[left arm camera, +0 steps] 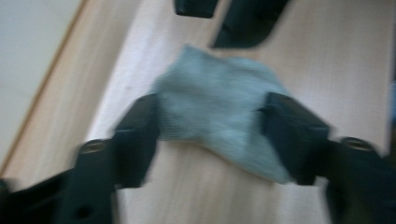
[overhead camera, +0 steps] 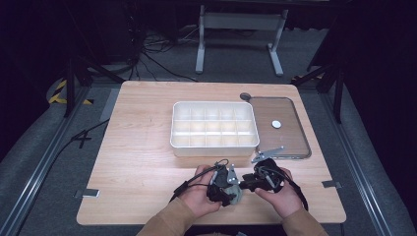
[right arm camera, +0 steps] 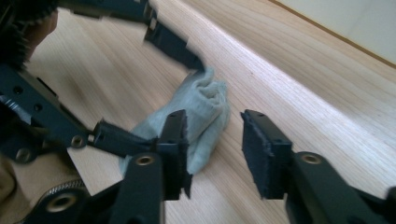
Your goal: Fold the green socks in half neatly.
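A small folded grey cloth (left arm camera: 219,109) lies on the wooden table (overhead camera: 142,162) near its front edge, between my two hands. My left gripper (left arm camera: 212,105) straddles it, one jaw at each end of the cloth, which rests slack on the wood; the picture is blurred. In the right gripper view the cloth (right arm camera: 205,105) lies beside the left jaw of my right gripper (right arm camera: 215,116), which stands open with bare wood in the gap. In the high view the left gripper (overhead camera: 231,188) and the right gripper (overhead camera: 247,186) meet tip to tip over the cloth (overhead camera: 237,191).
A white box (overhead camera: 215,148) with several compartments stands mid-table beyond the hands. To its right lies a brown tray (overhead camera: 287,142) with a small white disc (overhead camera: 276,124) on it. A round cable hole (overhead camera: 245,96) sits behind the tray.
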Available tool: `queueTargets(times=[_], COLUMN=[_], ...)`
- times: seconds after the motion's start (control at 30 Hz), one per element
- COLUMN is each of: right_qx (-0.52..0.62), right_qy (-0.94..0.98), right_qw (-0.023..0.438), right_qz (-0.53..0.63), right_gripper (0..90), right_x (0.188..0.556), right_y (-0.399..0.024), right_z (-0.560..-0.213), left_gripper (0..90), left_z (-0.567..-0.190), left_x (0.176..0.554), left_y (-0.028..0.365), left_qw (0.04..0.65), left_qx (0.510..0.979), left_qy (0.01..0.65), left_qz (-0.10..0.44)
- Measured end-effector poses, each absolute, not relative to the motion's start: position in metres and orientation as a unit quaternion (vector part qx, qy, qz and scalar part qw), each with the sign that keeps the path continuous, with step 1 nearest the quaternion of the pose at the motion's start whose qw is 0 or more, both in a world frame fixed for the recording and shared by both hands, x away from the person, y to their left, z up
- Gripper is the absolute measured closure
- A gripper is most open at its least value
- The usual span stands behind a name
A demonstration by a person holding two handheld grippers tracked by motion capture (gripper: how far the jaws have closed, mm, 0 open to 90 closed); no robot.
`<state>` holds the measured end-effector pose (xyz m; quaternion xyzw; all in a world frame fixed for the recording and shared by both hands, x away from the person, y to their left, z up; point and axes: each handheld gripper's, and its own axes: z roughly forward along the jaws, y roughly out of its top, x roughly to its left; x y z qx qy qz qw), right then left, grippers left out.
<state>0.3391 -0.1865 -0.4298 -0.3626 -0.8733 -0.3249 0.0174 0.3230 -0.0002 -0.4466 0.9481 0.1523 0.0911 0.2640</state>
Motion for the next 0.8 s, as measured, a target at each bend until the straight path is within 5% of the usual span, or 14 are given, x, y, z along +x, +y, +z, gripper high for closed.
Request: queueTargets(times=[0.53, 0.8], right_qx=[-0.379, -0.380], right_qy=[-0.868, -0.867], right_qw=[0.058, 0.076], right_qz=[-0.314, -0.314], right_gripper=[43.8, 50.3], right_x=[0.354, 0.357], right_y=[-0.163, -0.159], right_z=[-0.452, -0.459], left_gripper=[17.6, 18.3], left_z=[-0.448, -0.448], left_x=[0.321, 0.321], left_y=[0.001, 0.003], left_qw=[0.265, 0.264], left_qx=[0.944, 0.943], left_qy=[0.163, 0.173], left_qz=[0.109, 0.105])
